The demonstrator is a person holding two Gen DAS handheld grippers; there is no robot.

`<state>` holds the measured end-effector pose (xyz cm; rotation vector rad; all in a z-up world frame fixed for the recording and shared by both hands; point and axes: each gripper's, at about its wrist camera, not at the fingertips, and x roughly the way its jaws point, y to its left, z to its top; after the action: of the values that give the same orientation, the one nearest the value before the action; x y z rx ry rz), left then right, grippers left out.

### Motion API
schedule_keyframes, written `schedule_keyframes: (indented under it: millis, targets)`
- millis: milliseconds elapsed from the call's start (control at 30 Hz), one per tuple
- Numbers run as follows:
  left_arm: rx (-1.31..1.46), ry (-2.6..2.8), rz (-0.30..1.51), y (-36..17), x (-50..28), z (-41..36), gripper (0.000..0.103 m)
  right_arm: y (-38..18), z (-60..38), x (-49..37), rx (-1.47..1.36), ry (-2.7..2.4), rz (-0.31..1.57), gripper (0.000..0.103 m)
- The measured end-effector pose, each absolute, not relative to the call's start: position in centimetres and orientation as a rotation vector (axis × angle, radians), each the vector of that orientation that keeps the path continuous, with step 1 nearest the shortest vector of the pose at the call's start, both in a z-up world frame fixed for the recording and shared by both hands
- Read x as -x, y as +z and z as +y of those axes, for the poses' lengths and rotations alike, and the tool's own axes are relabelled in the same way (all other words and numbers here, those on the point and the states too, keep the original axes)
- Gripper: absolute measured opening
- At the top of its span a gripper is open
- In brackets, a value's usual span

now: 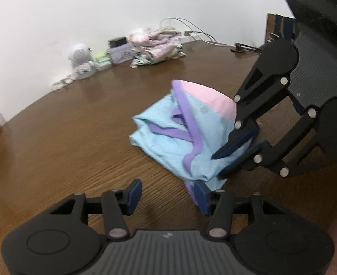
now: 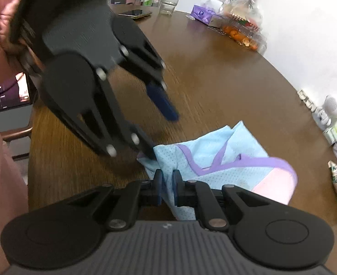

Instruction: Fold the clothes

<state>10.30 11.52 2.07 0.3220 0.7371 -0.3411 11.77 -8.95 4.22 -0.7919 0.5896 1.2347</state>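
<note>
I was working in a home, at a brown wooden dining table [image 2: 214, 68] pushed against a plain white wall [image 1: 99, 11]. Household clutter lined its far edge: a drinking glass [image 2: 169, 2], a phone [image 2: 135, 13], a tissue pack [image 2: 201, 13], bagged oranges [image 2: 241, 36], folded clothes [image 1: 155, 48] and a small white toy figure [image 1: 81, 60].

A crumpled light blue garment [image 1: 168, 137] with purple trim and a pink panel lies on a brown wooden desk [image 1: 76, 126]. The right gripper [image 1: 232, 155] pinches its edge. The left gripper [image 1: 166, 194] hovers spread wide, near the cloth.
</note>
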Motion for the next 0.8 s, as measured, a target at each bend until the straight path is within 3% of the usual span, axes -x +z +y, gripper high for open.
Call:
schedule_keyframes:
  millis: [33,100,367,500,567,800]
  targets:
    - [-0.320,-0.325,0.728,2.5,-9.9,11.9,0.052,4.5,-9.4,-12.1,0.744,1.240,0.597,0.020]
    - [-0.315,-0.300,0.700,3.5,-9.1,12.5,0.052,5.8,-10.9,-12.6,0.624,1.242,0.602,0.046]
    - [-0.377,-0.378,0.667,4.7,-11.1,9.6,0.050,7.3,-15.9,-15.7,0.430,1.008,0.628,0.045]
    - [-0.435,-0.425,0.712,3.1,-12.8,7.2,0.021,5.8,-15.5,-16.3,0.442,0.973,0.675,0.040]
    - [-0.453,-0.414,0.754,1.8,-13.1,6.9,0.015,4.7,-15.3,-16.4,0.459,0.969,0.690,0.040]
    - [-0.410,-0.371,0.771,0.8,-12.9,7.3,0.014,2.6,-15.8,-16.2,0.445,0.971,0.684,0.040]
